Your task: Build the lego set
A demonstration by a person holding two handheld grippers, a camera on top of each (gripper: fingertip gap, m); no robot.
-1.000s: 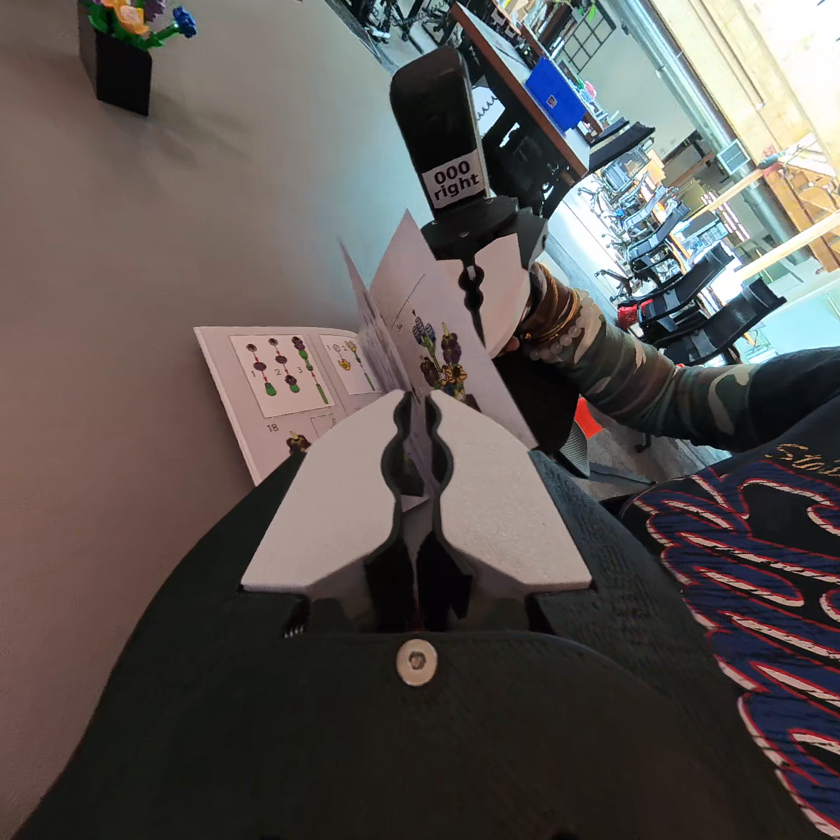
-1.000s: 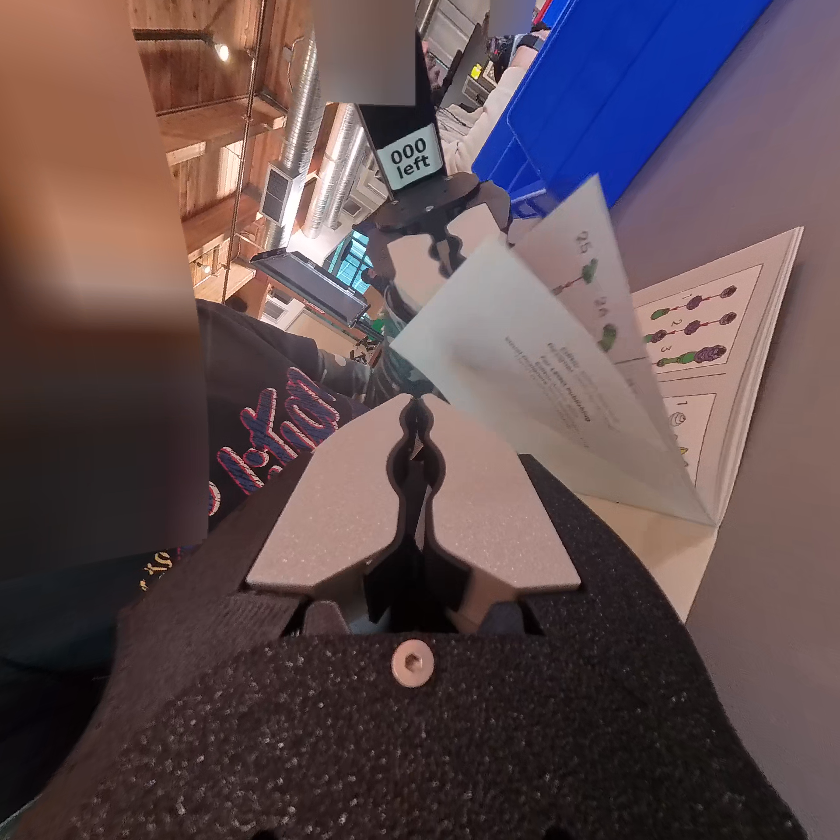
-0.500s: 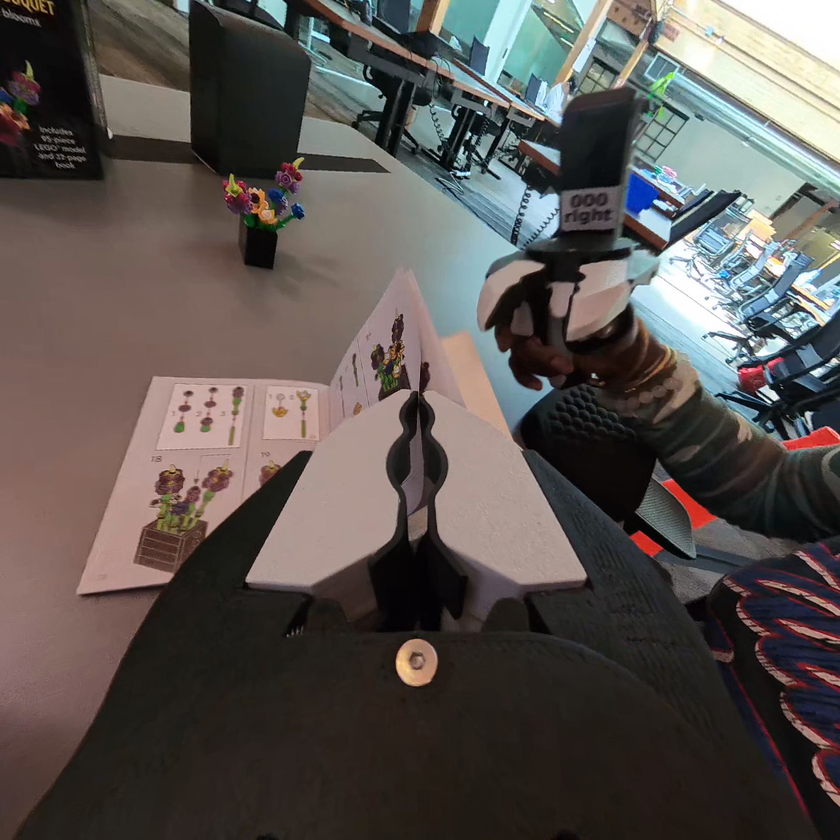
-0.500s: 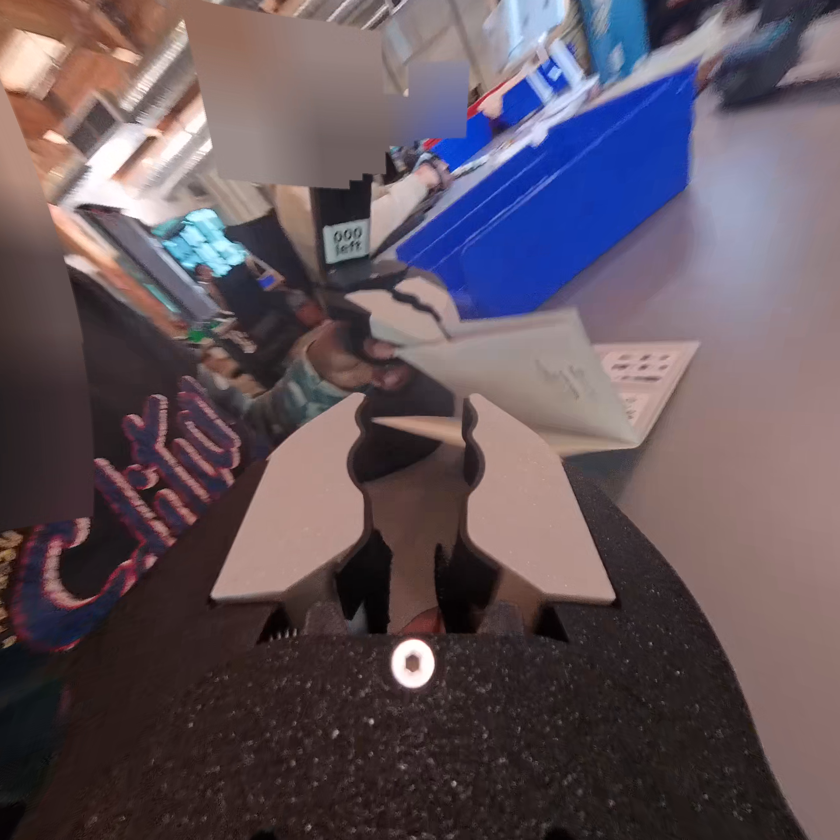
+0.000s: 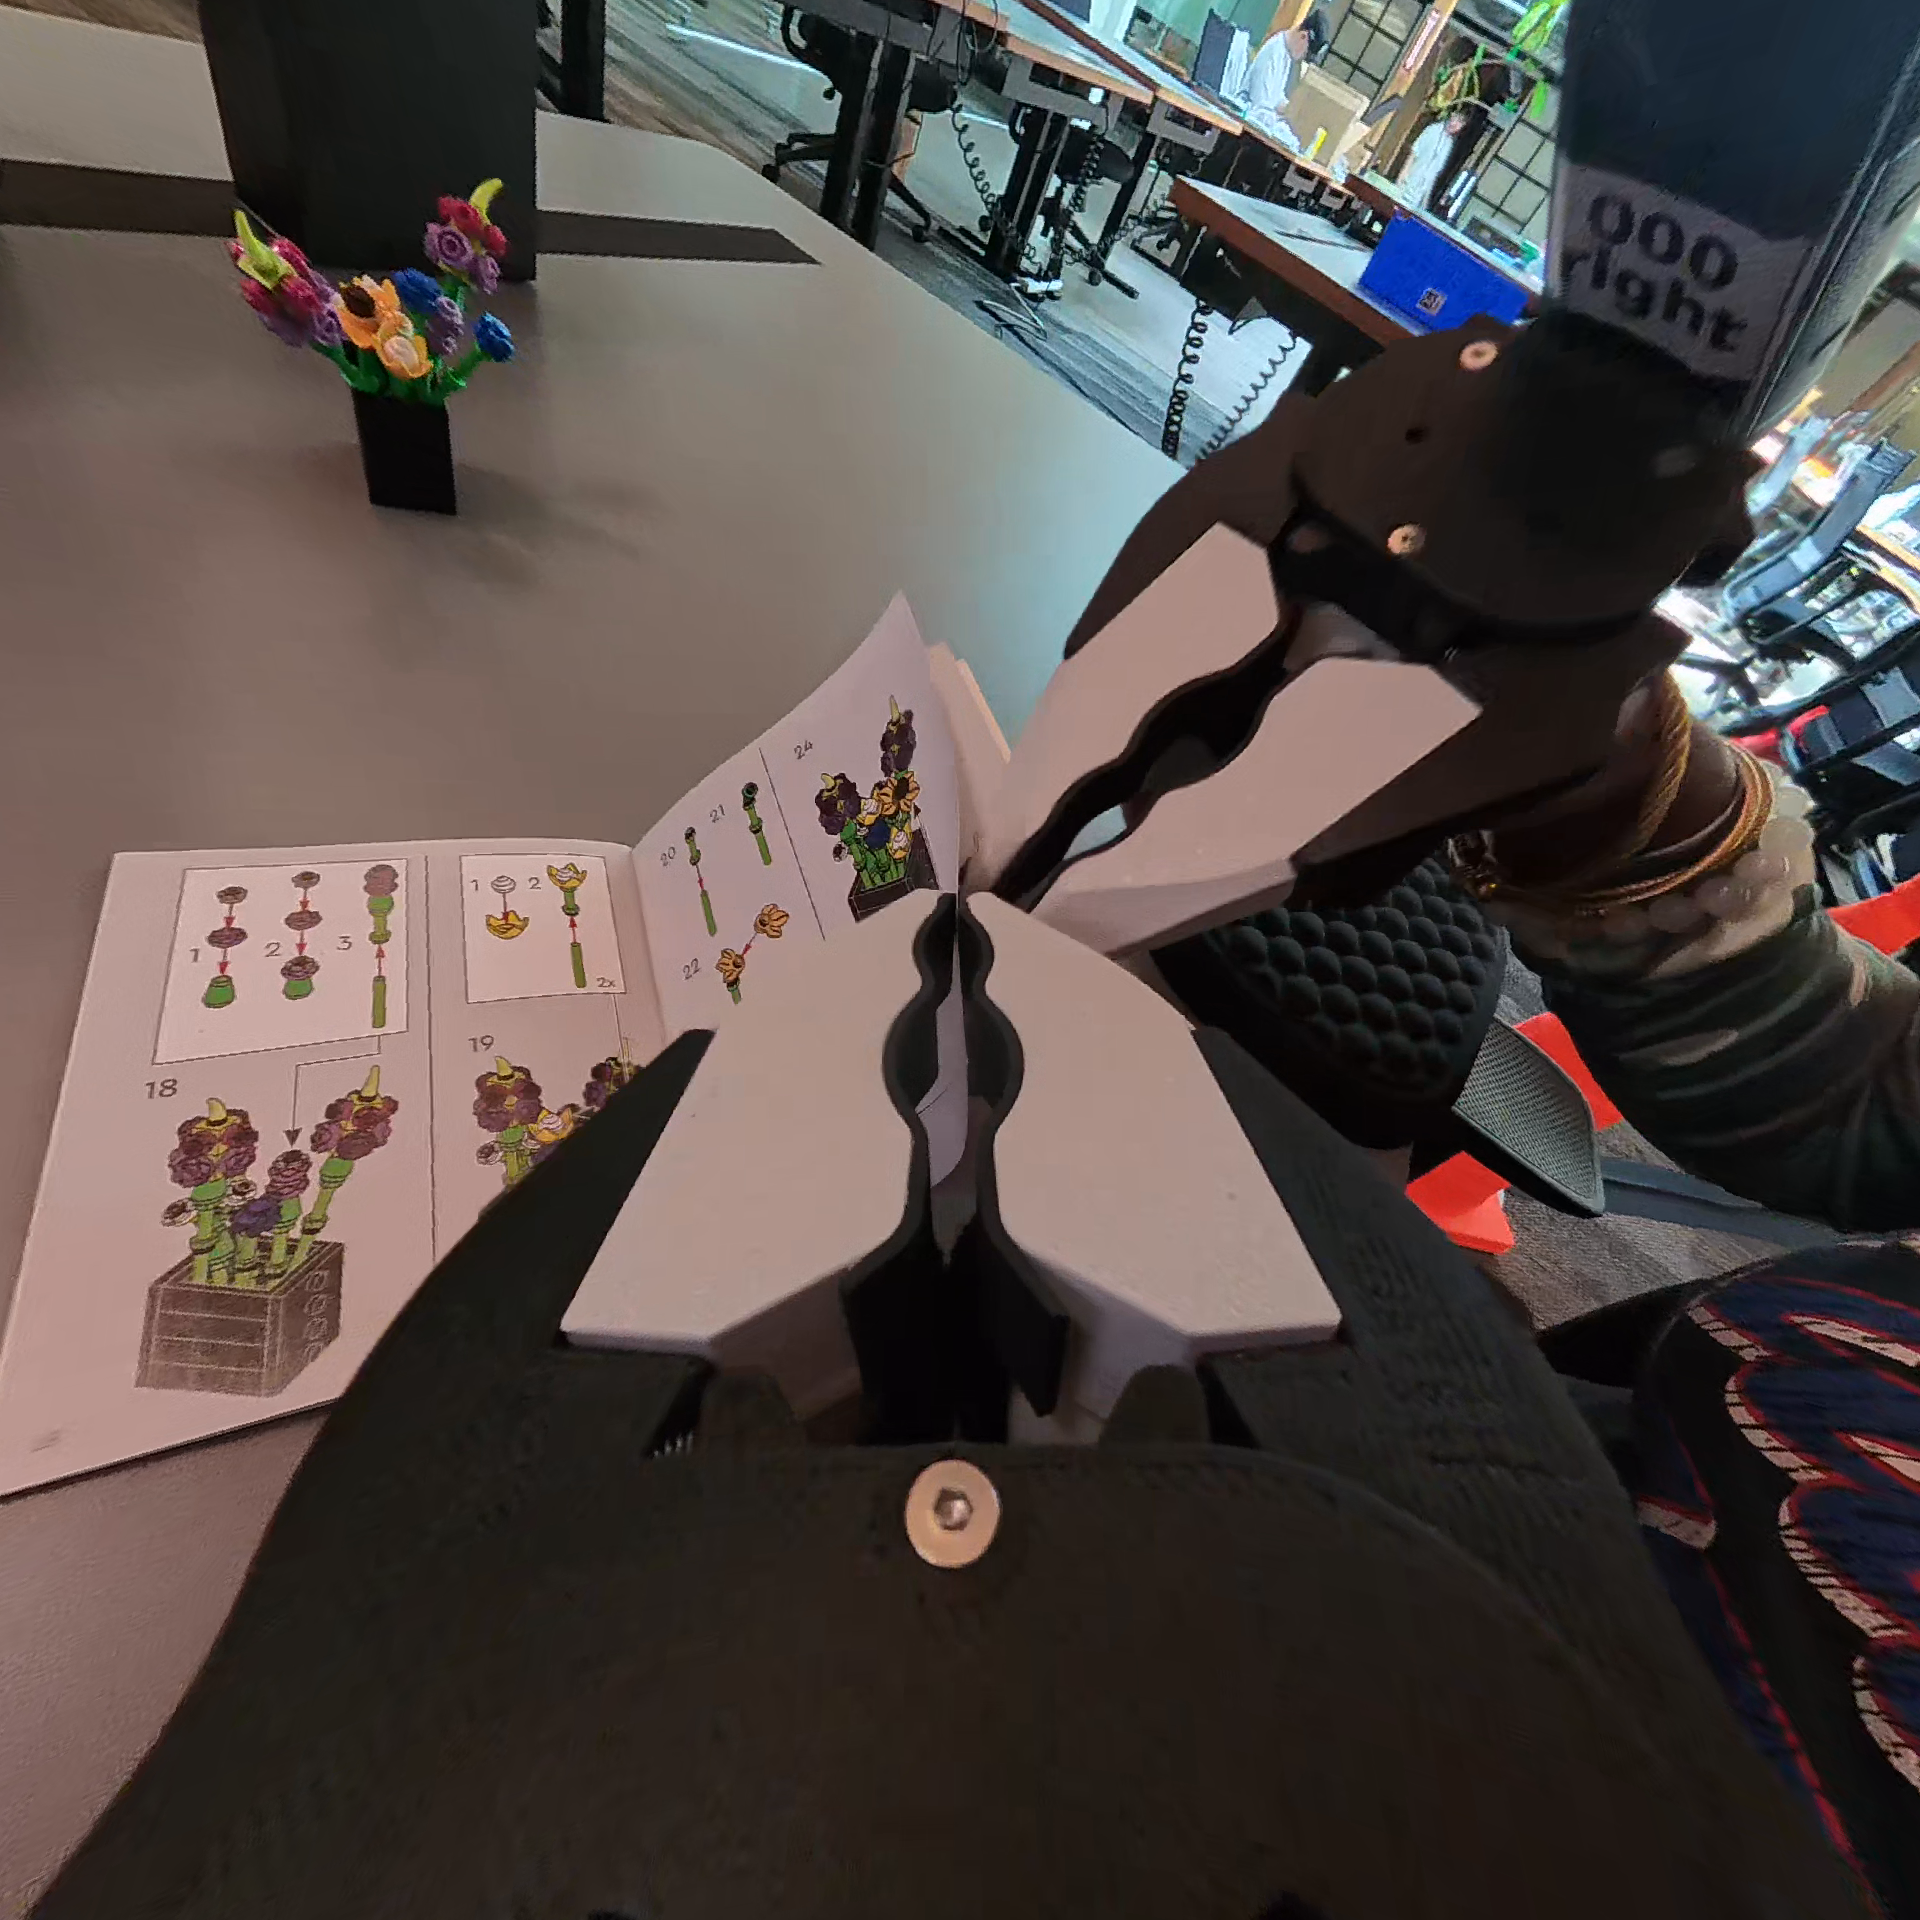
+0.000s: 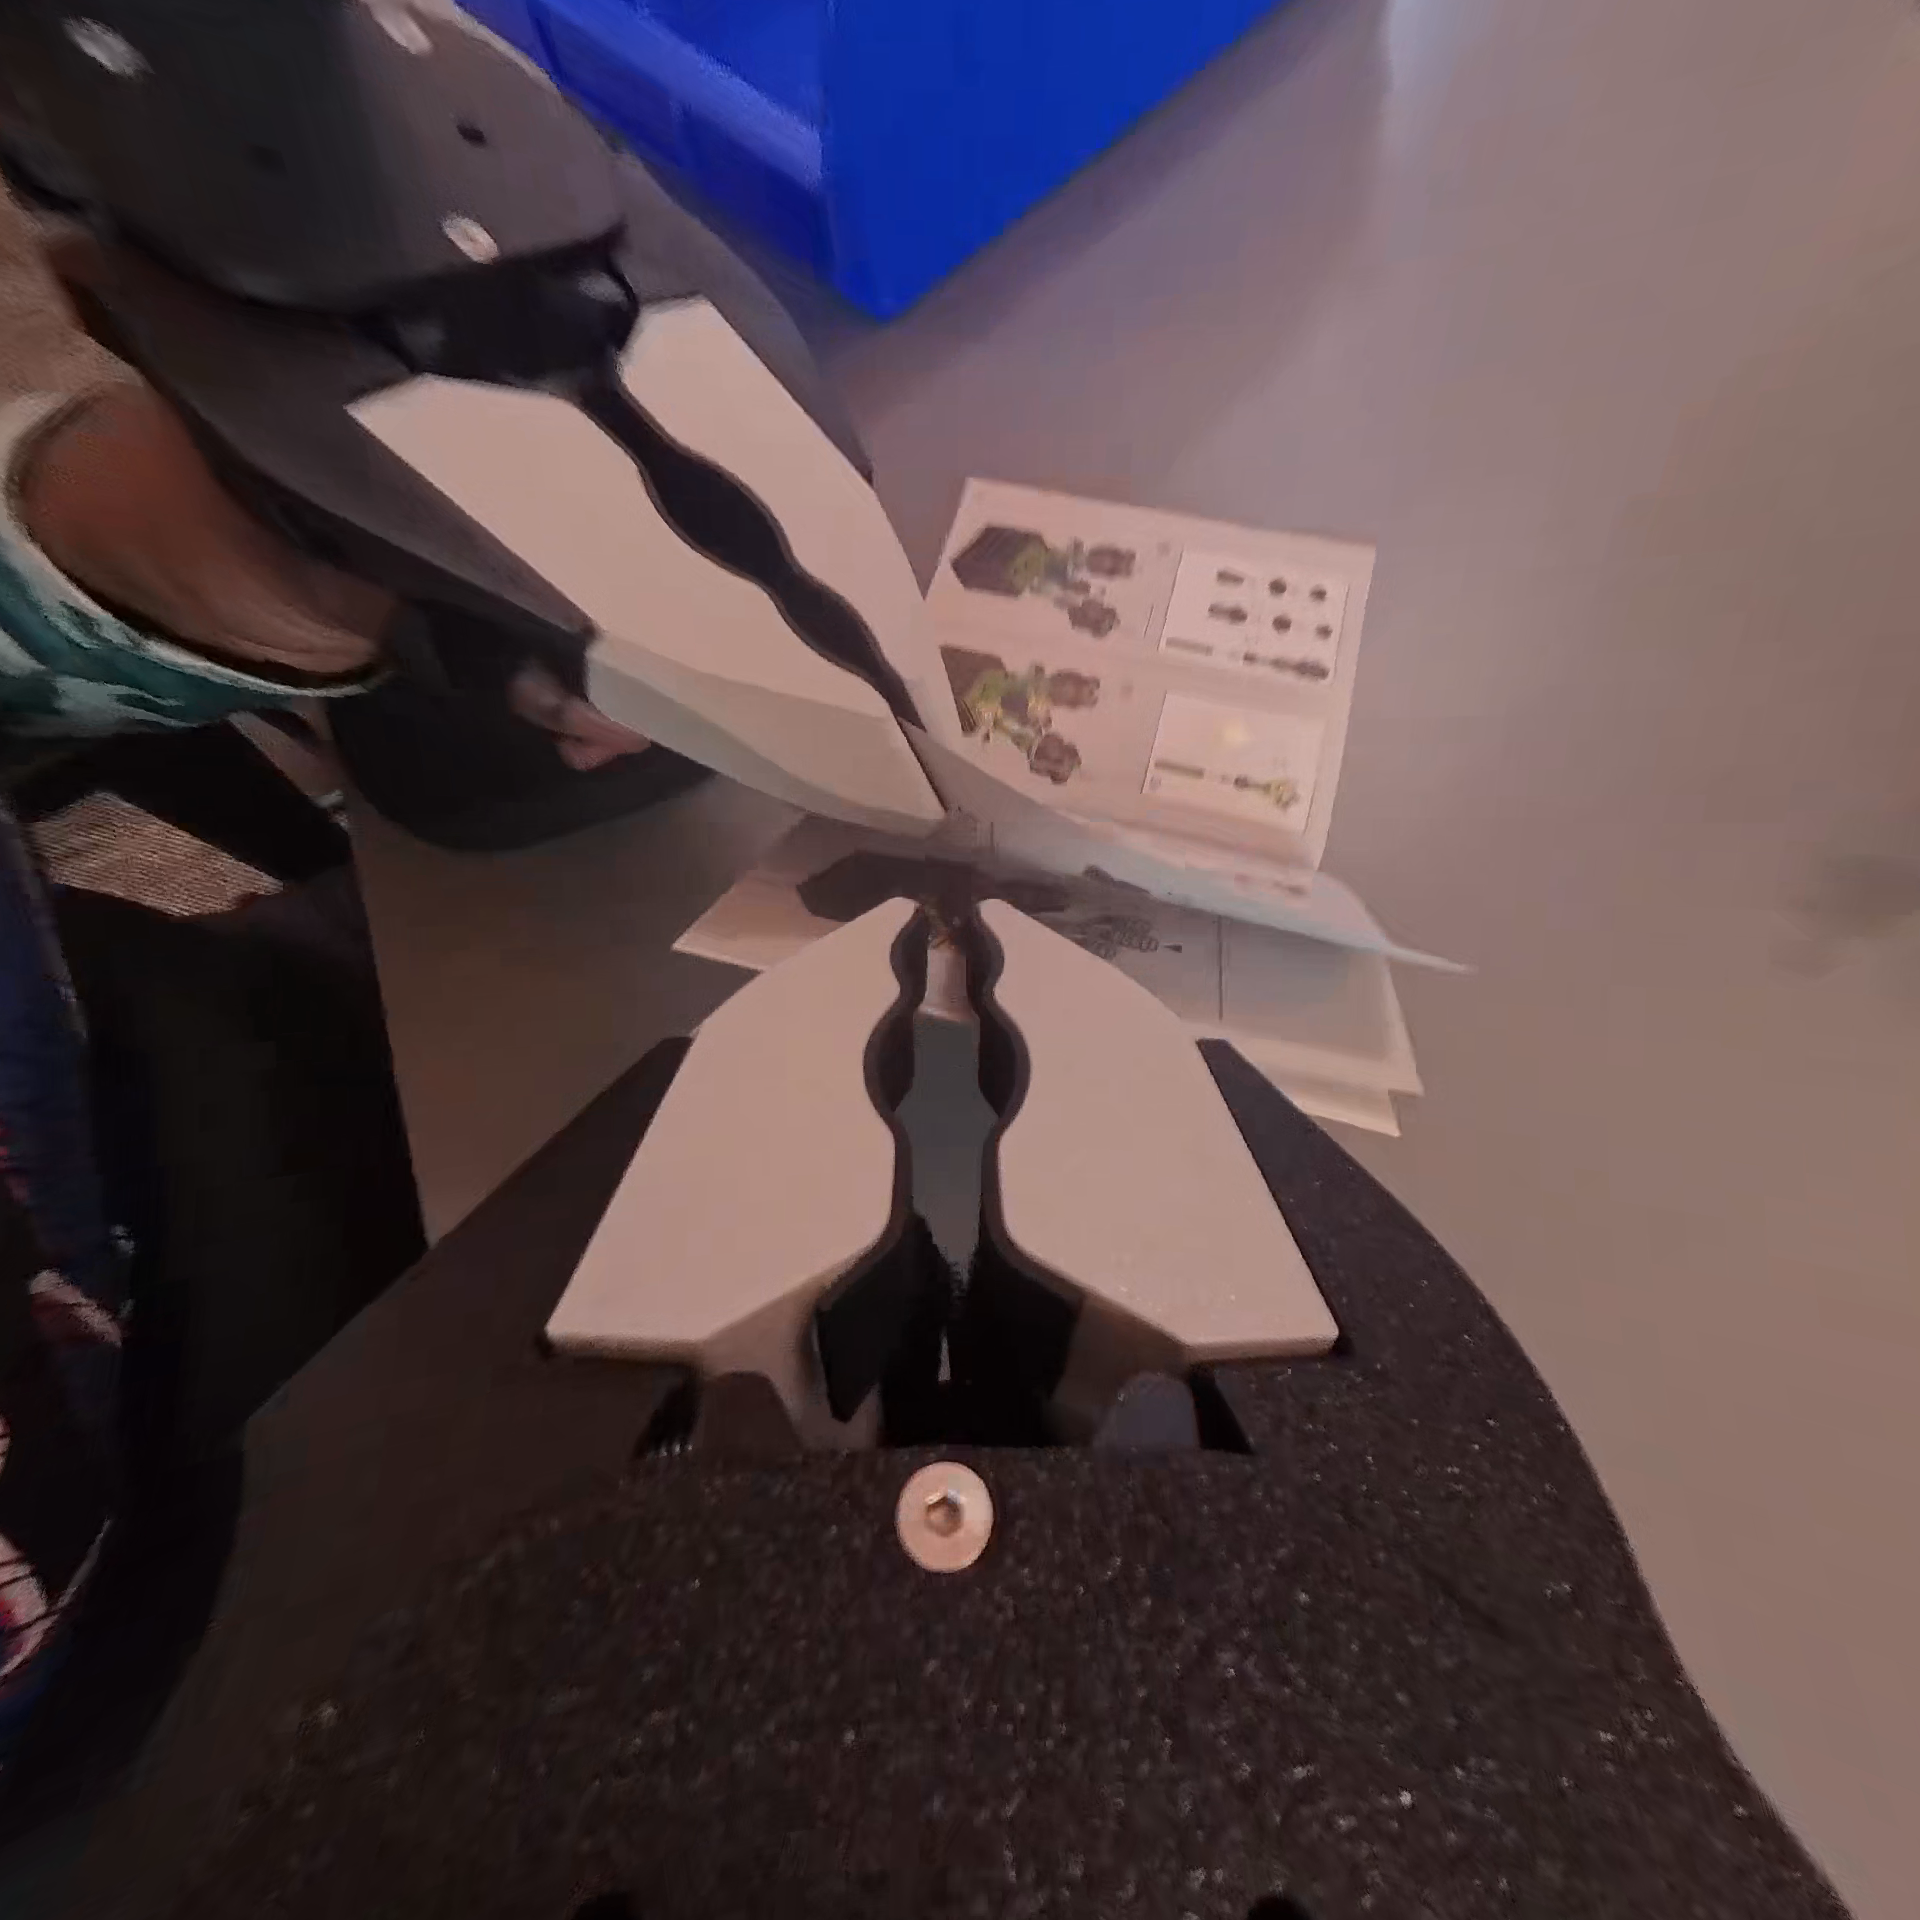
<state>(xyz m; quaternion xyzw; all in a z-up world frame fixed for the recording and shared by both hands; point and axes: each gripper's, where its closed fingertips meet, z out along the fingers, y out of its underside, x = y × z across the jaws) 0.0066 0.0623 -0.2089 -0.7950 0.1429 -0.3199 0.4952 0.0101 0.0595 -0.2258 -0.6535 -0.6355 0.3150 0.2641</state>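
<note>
Instruction booklet lies open near the table's near edge, its right-hand leaves lifted, likely for turning. Left gripper pinches one raised page; right gripper, tips nearly together, meets the same leaves, grip uncertain. Finished flower model stands far left, well apart.
</note>
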